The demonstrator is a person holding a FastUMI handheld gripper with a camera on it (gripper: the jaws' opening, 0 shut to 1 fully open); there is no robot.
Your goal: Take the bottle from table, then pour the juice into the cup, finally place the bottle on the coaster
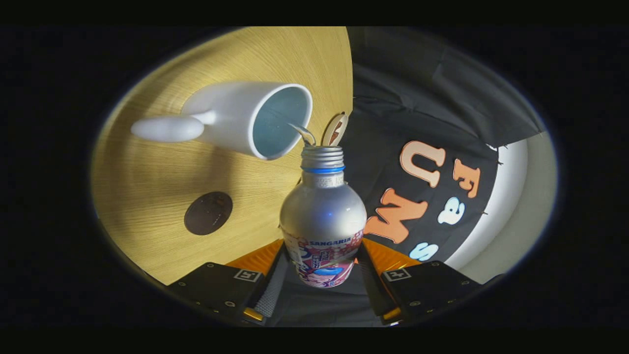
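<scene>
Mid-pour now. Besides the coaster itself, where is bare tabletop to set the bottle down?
The hand-held gripper is shut on the bottle, its mouth at the cup rim. Bare table lies around the dark coaster: between coaster and cup, and between coaster and fingers. It is crowded at the cup rim, where a small wooden piece stands near the table edge.

You can see the wooden table [147, 216] holds a white cup [245, 118], a dark round coaster [208, 213] near it, and a small wooden piece [336, 130] by its edge.

Bottle [323, 216] between the jaws, its mouth at the cup [245, 118] rim.
</scene>
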